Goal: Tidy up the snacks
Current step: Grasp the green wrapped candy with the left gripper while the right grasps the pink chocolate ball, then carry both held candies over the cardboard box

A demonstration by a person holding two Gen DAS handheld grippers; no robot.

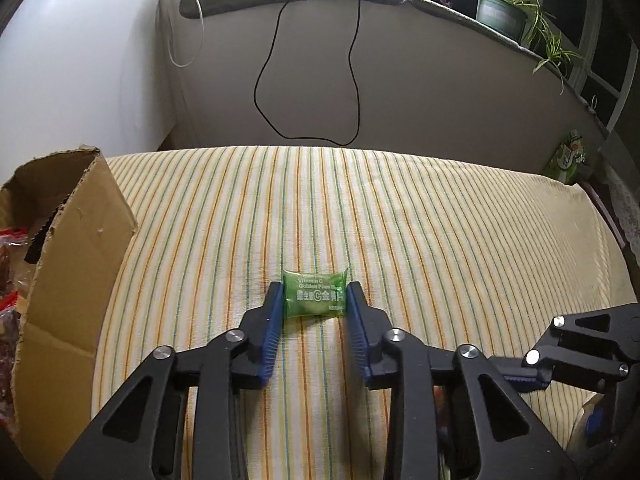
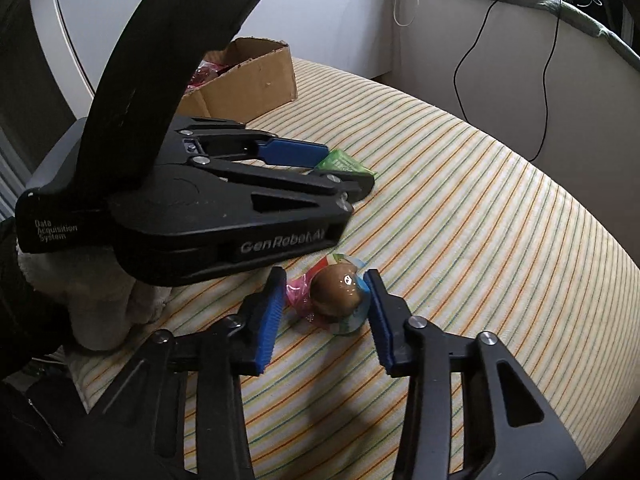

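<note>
A small green candy packet [image 1: 314,300] with white lettering lies on the striped cloth [image 1: 420,220]. My left gripper [image 1: 315,290] is shut on it, a blue pad against each end. From the right wrist view the same packet [image 2: 340,162] peeks out between the left gripper's fingers [image 2: 296,152]. Nearer me, a brown egg-shaped snack [image 2: 336,290] in a clear wrapper with pink and blue ends rests on the cloth. My right gripper [image 2: 326,278] is shut on it, with both pads at the wrapper's sides. The right gripper's black frame [image 1: 580,344] shows at the lower right of the left wrist view.
An open cardboard box [image 1: 76,248] stands at the left edge of the cloth, with red-wrapped snacks [image 1: 10,240] inside. Black cables [image 1: 264,72] hang down the wall behind. Potted plants [image 1: 504,8] line the sill, and a green carton [image 1: 568,156] sits at the far right. A hand in pale fleece [image 2: 100,304] holds the left gripper.
</note>
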